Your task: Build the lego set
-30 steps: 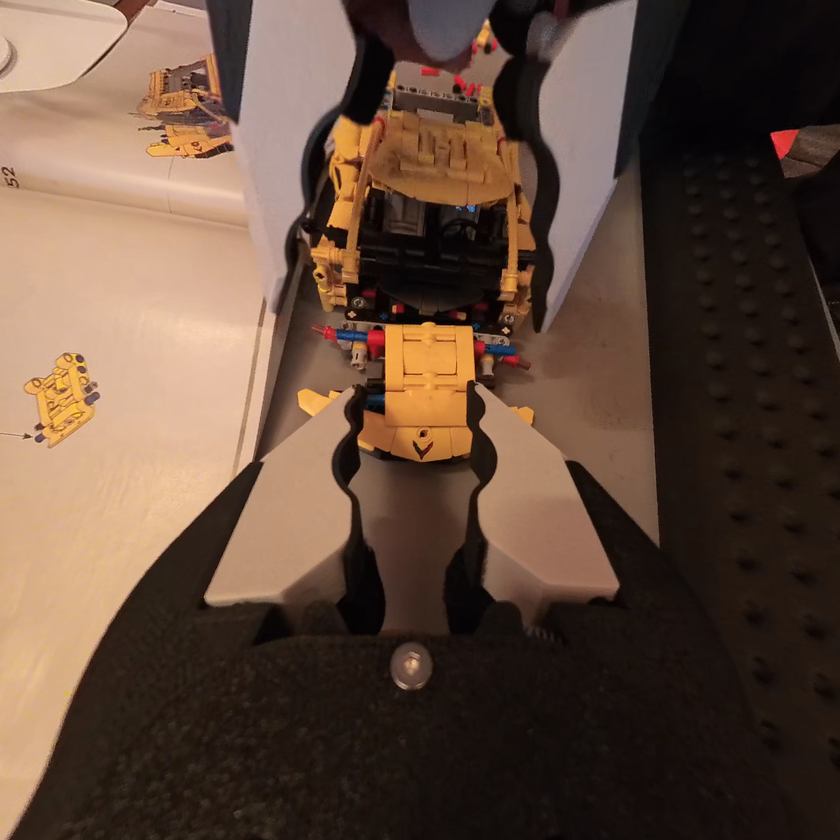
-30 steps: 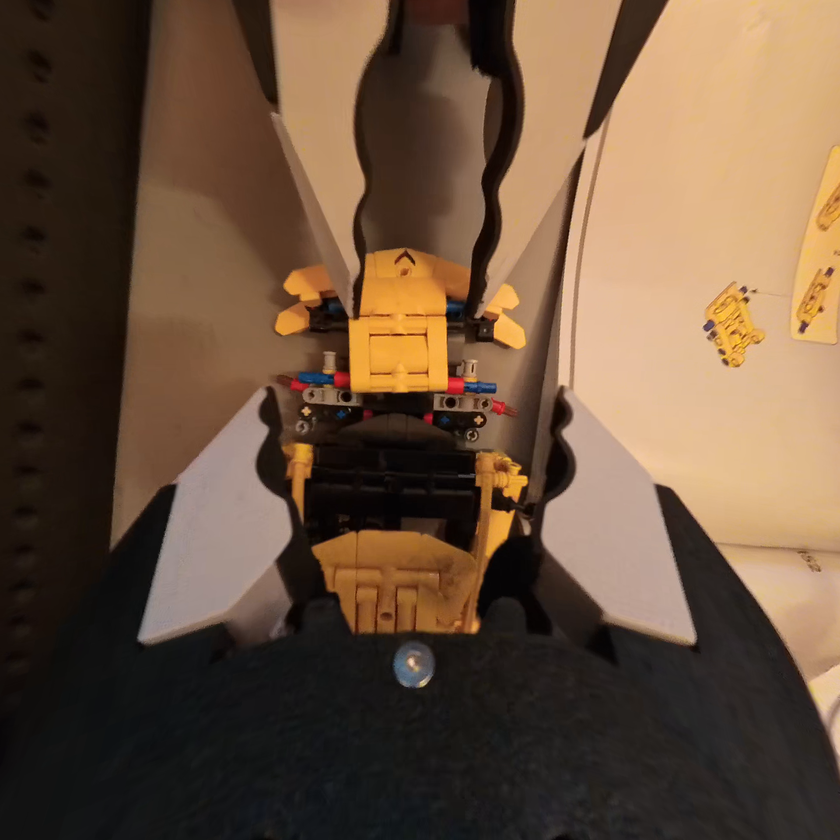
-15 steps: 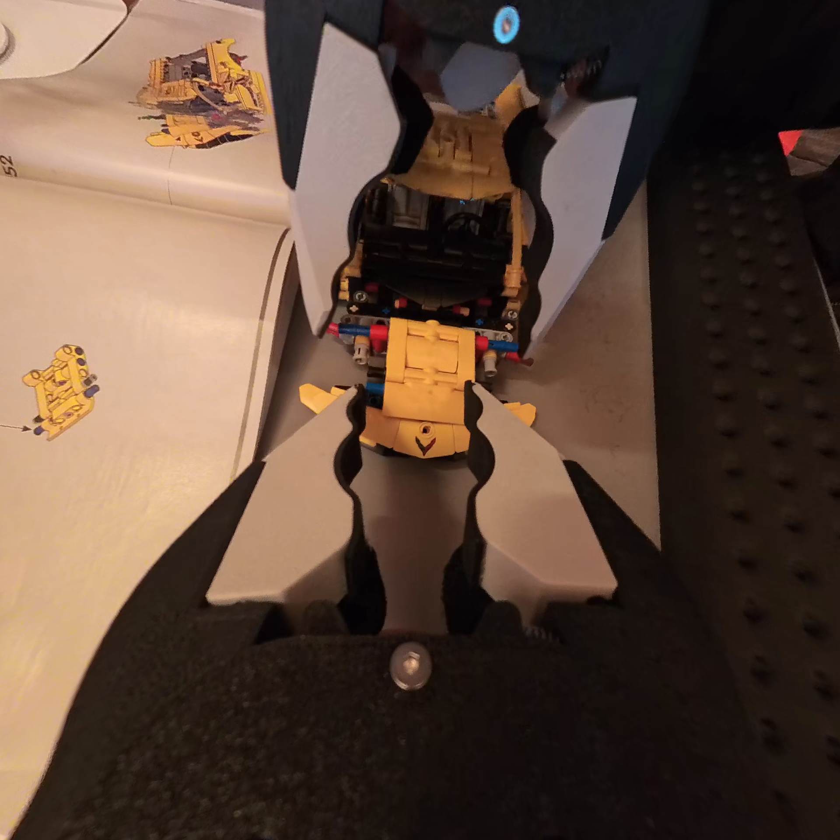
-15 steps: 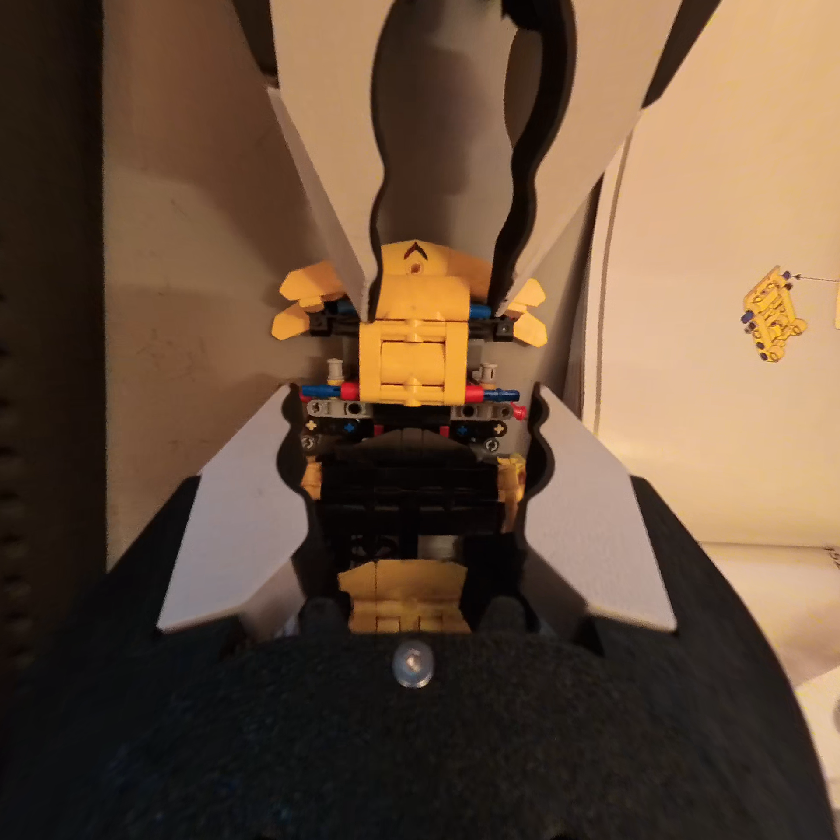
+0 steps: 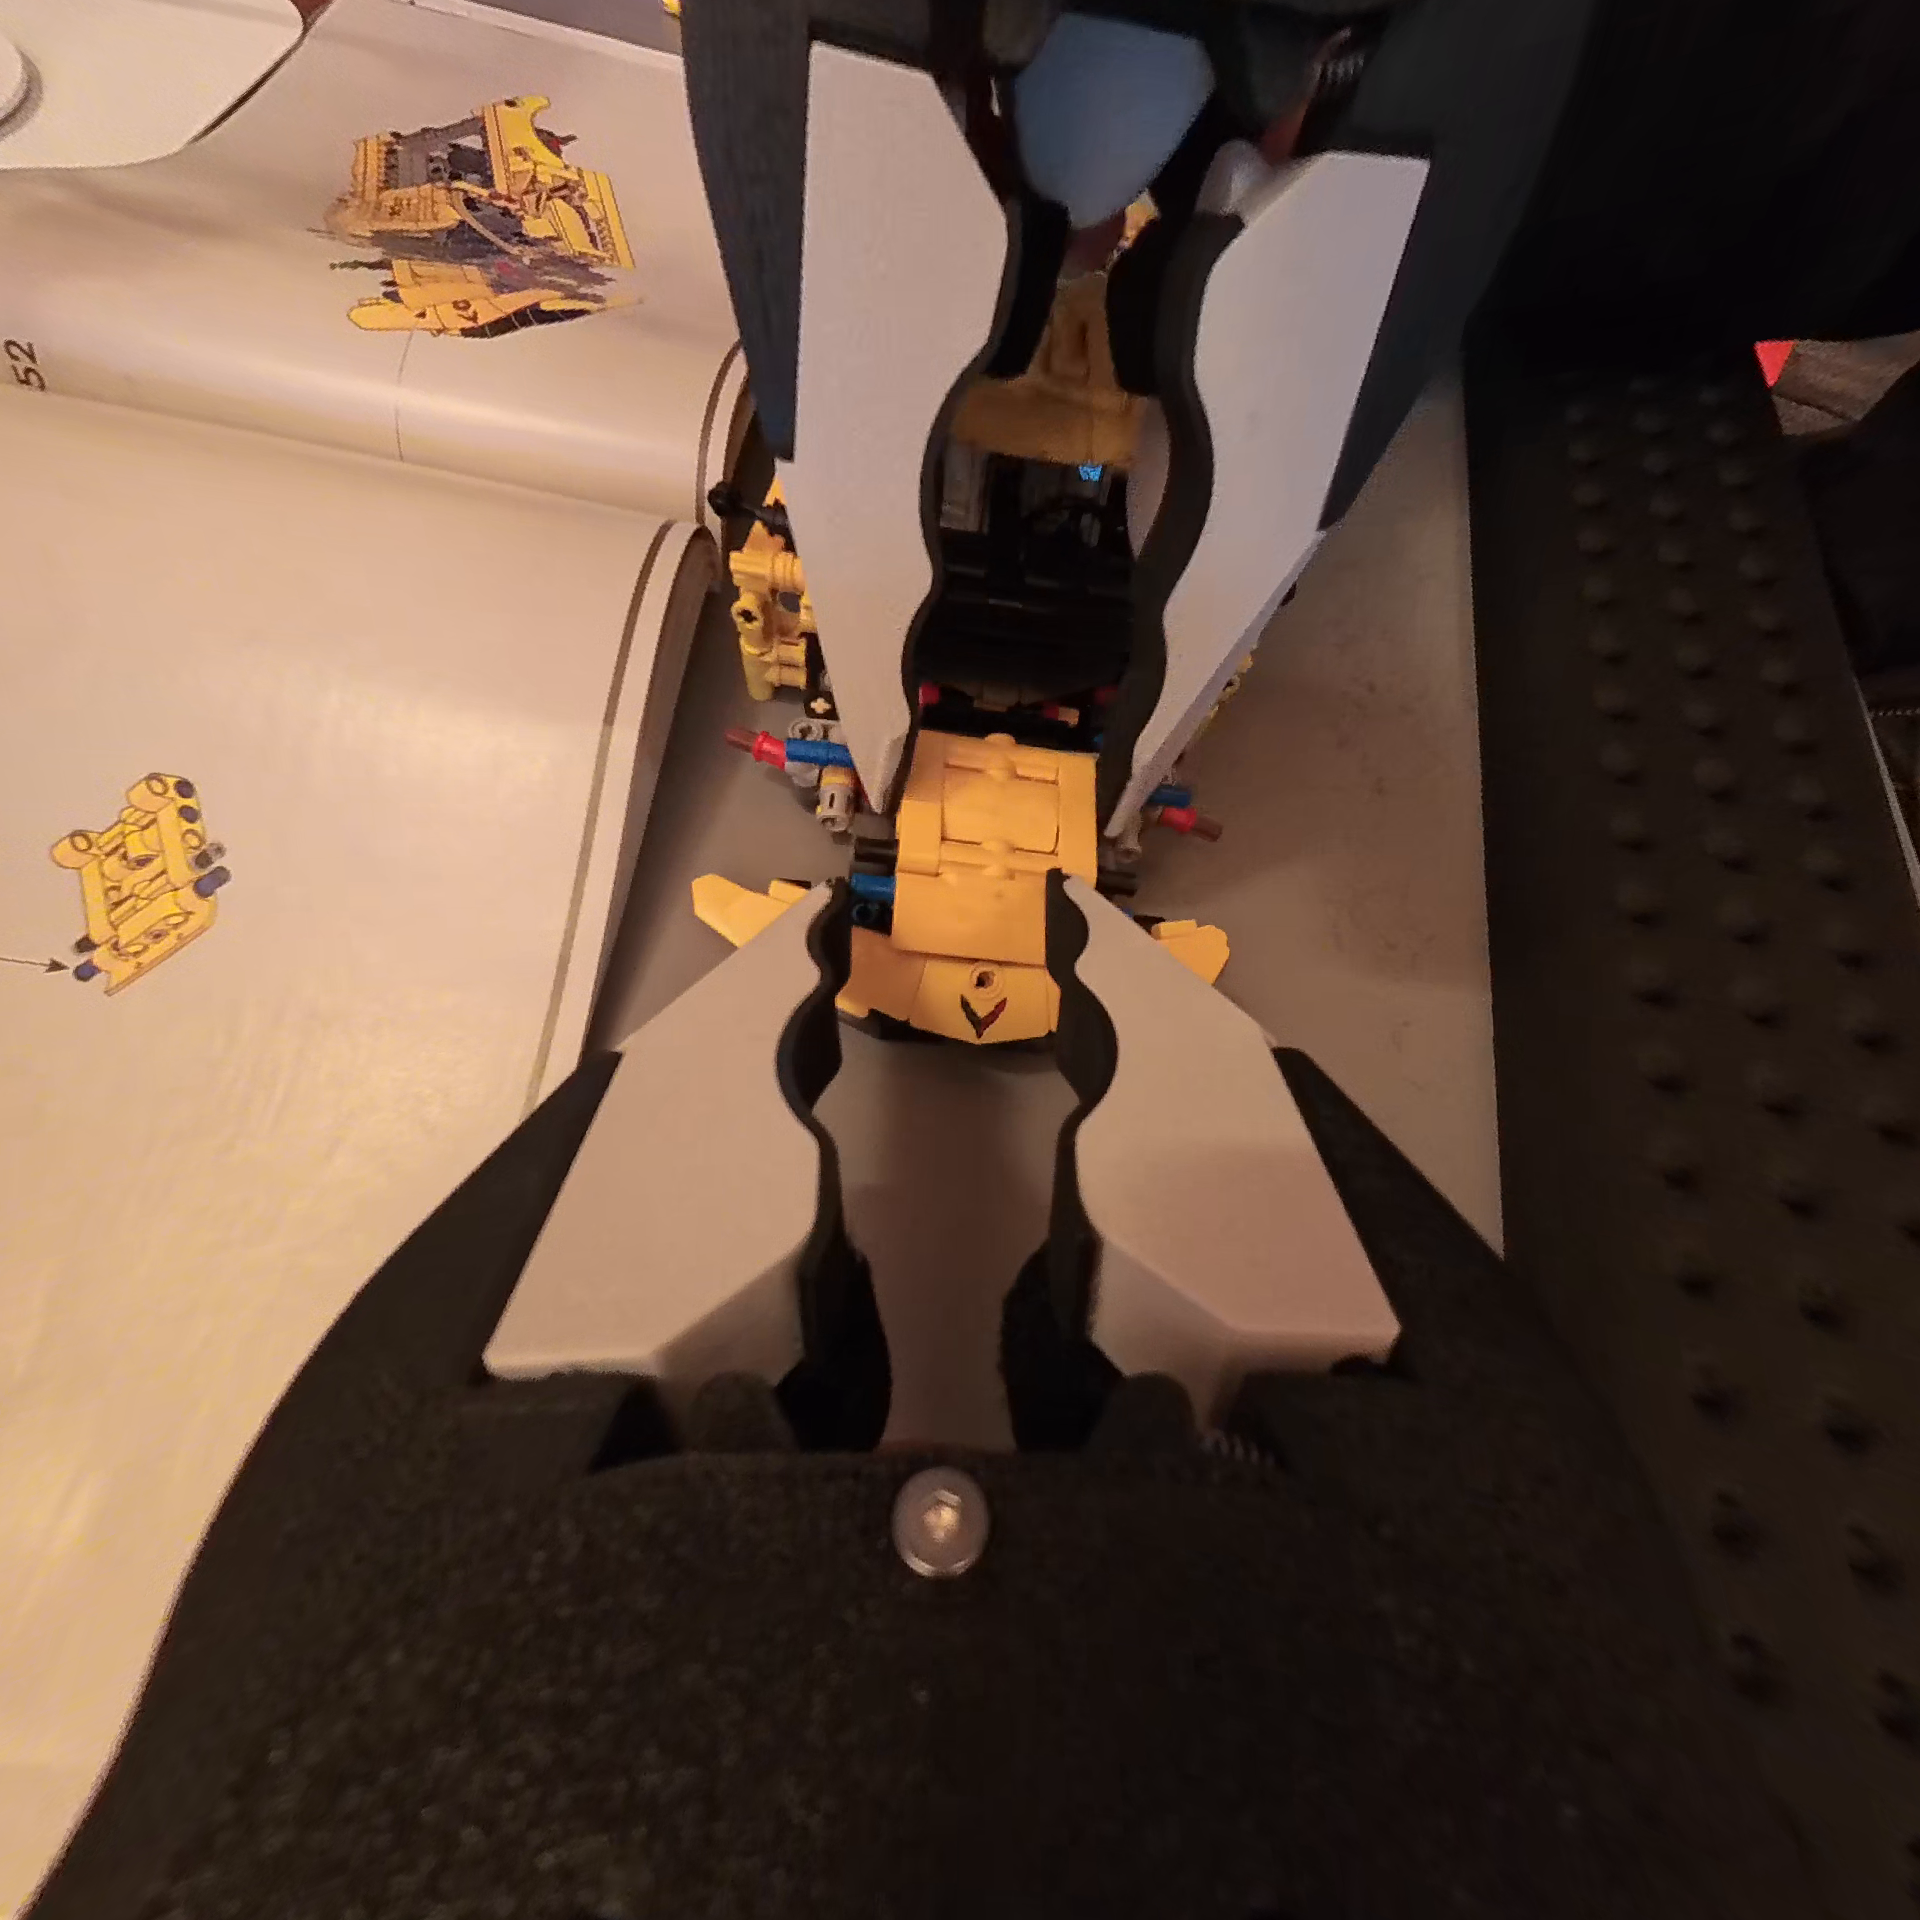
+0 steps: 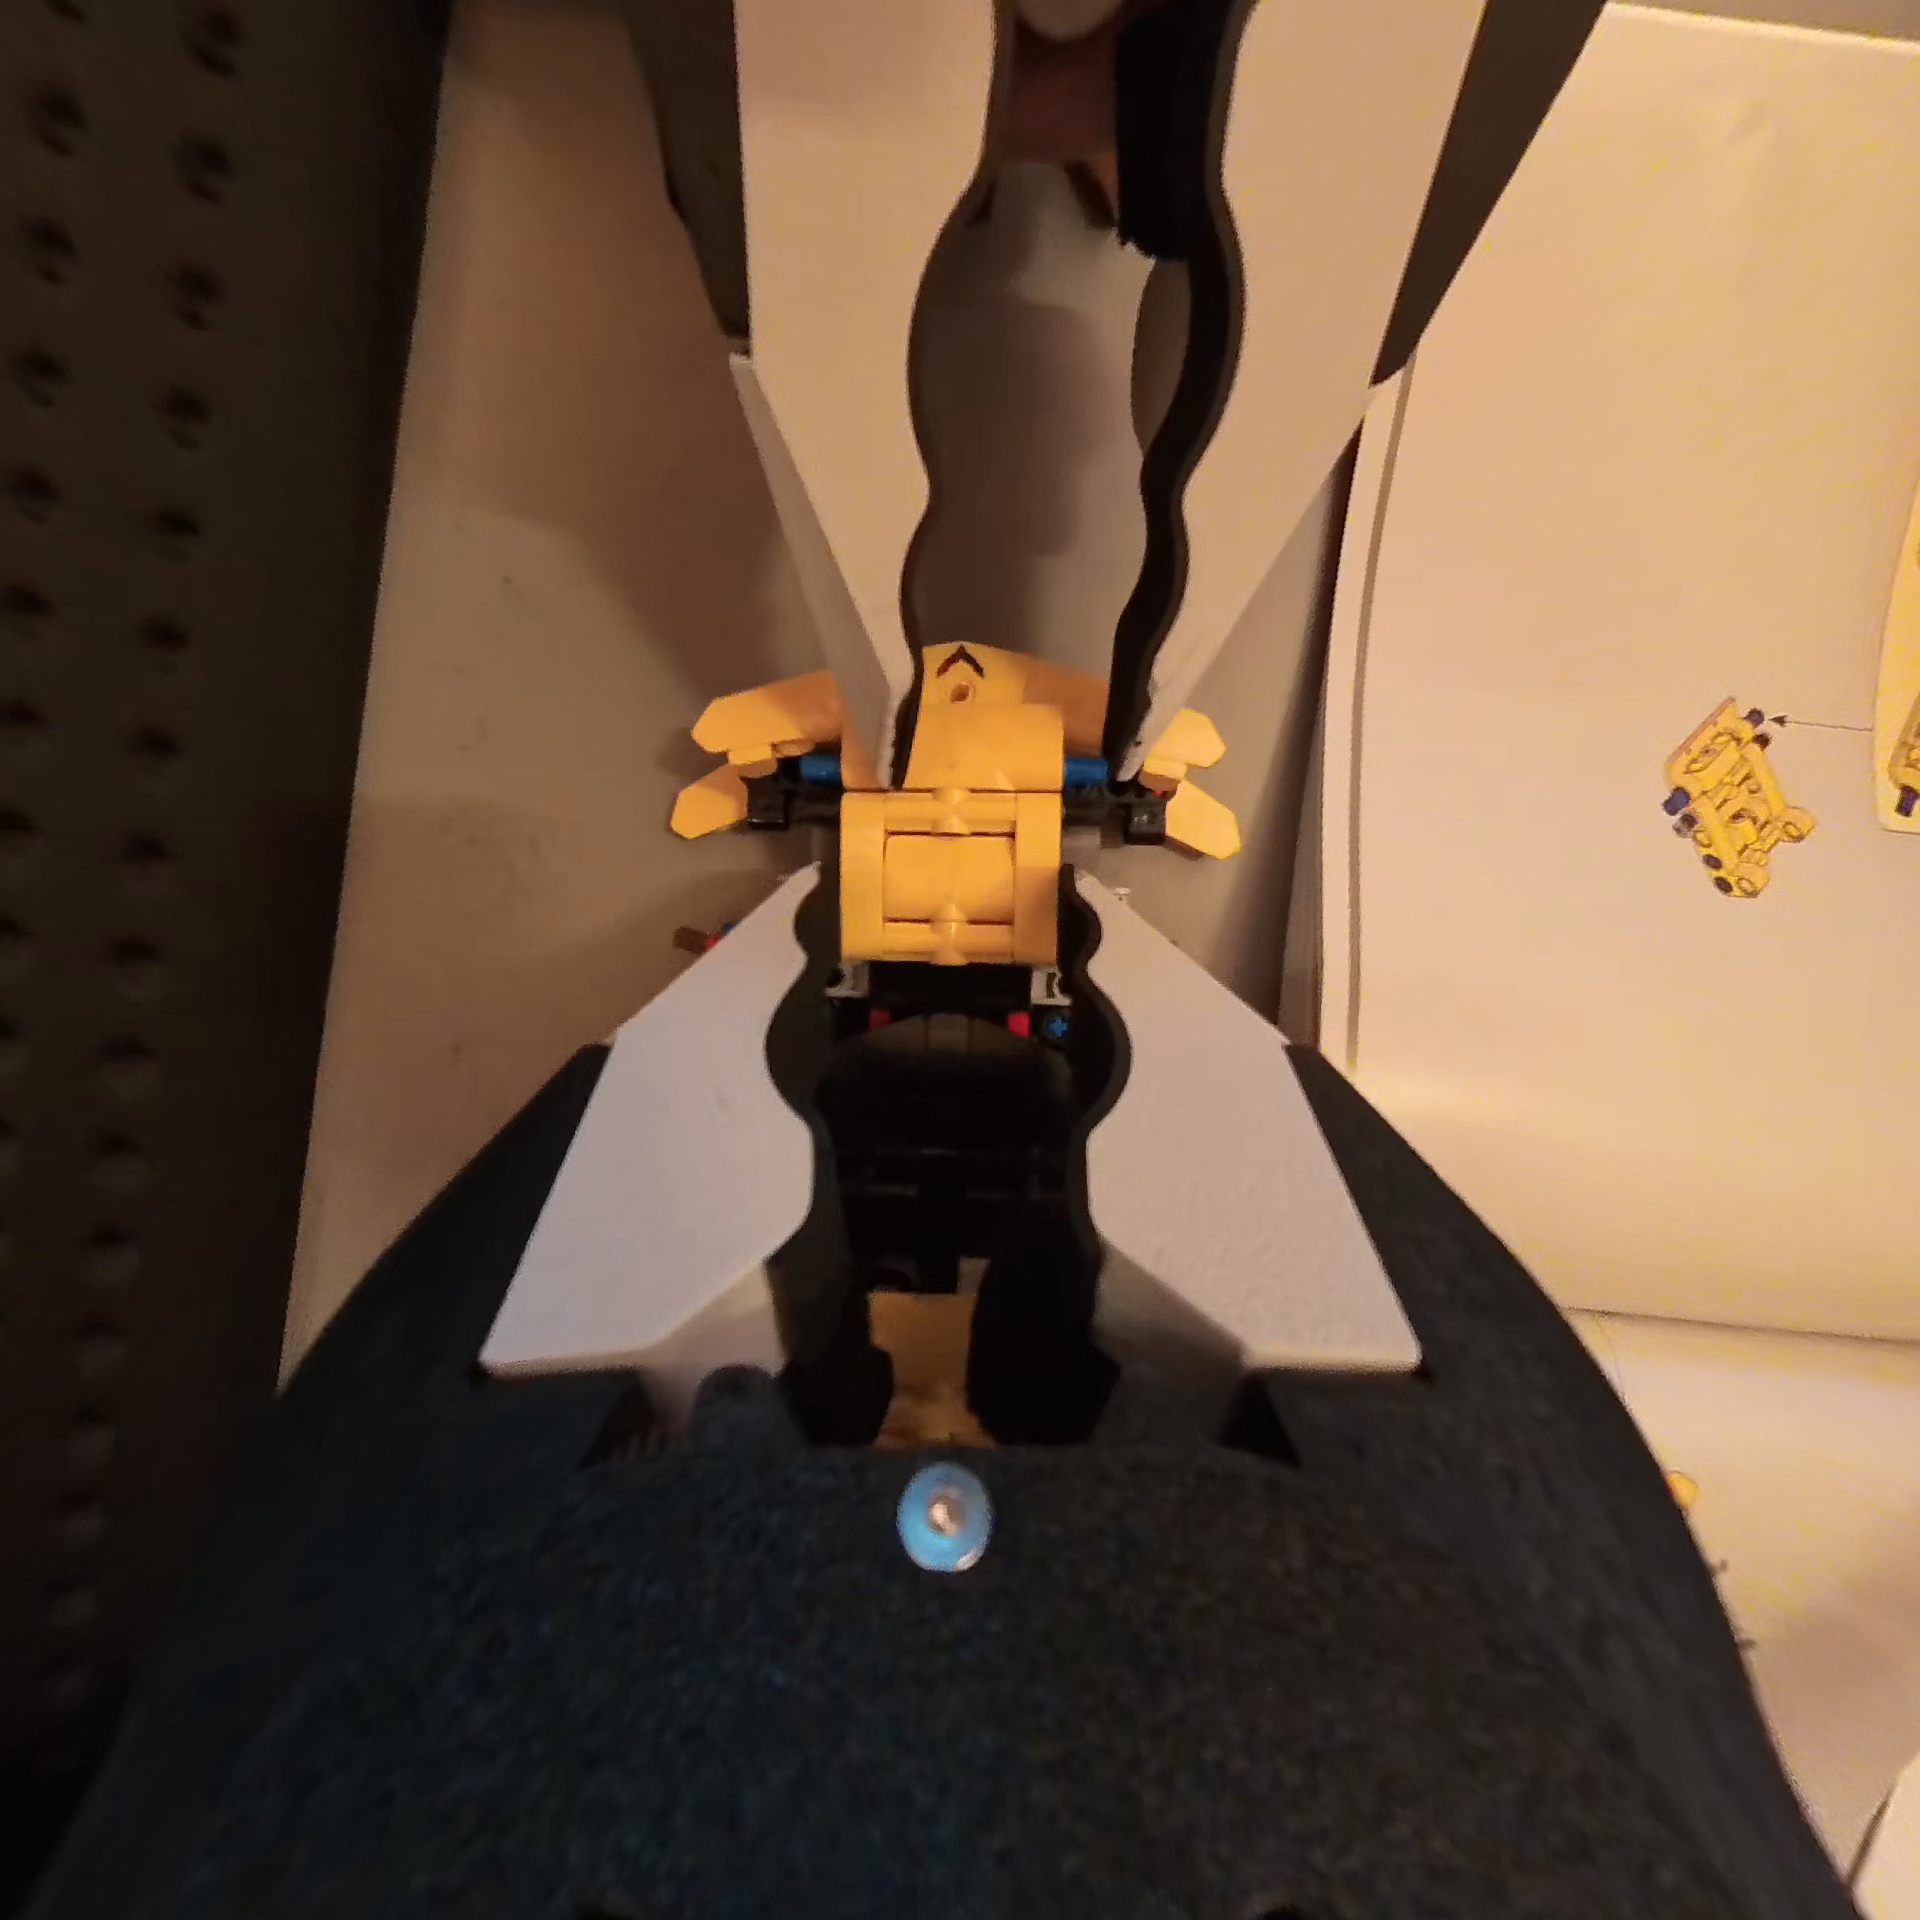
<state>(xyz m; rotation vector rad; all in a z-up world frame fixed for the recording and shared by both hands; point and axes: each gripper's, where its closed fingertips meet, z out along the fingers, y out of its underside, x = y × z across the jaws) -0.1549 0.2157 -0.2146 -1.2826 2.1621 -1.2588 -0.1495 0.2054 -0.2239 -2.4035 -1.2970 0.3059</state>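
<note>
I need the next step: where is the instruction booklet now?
The open instruction booklet lies on the left in the left wrist view, right in the right wrist view, its edge beside the yellow lego car both grippers flank.

Left wrist view: cam behind left gripper (image 5: pixel 940 914), looking steeply down along its fingers, close in on the yellow lego model (image 5: pixel 982 894). Right wrist view: cam behind right gripper (image 6: pixel 940 925), same steep, close look from the opp. end. Shared: the model, each other's gripper, instruction booklet (image 5: pixel 312 665) at one side, grey table (image 6: pixel 582 540).
</note>
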